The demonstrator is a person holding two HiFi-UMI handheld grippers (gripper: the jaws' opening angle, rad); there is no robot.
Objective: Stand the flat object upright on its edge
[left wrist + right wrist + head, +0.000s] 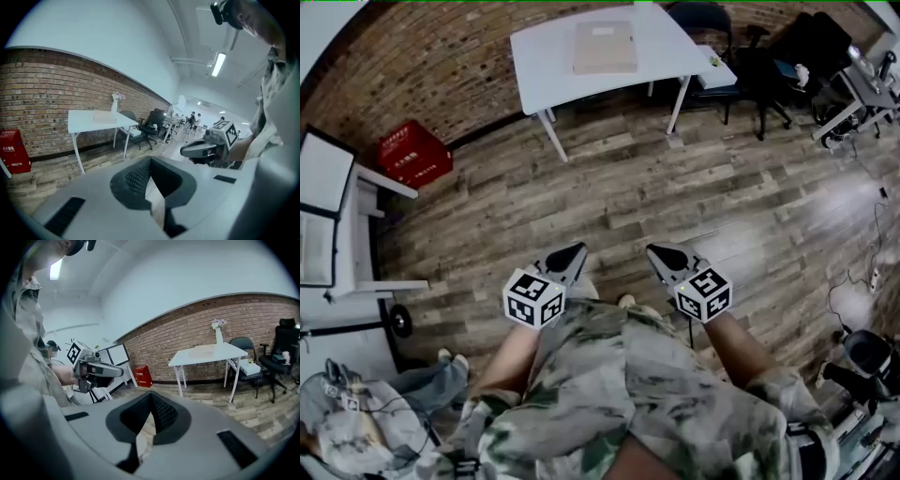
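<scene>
A flat tan box [605,46] lies on the white table [546,66] far ahead by the brick wall; it also shows as a flat pale box [105,119] and a flat pale box [203,351] on the table in both gripper views. My left gripper [568,255] and right gripper [661,255] are held close to my body over the wood floor, far from the table. Both are shut with nothing between their jaws. The left gripper view shows its jaws [151,164] closed, with the right gripper [208,147] beside. The right gripper view shows the same [151,399].
A red crate [413,153] sits by the wall at left. White boards and a frame [328,211] stand at far left. Black office chairs [759,66] and a desk [853,94] crowd the right. Cables lie on the floor [862,281]. People stand far off [192,119].
</scene>
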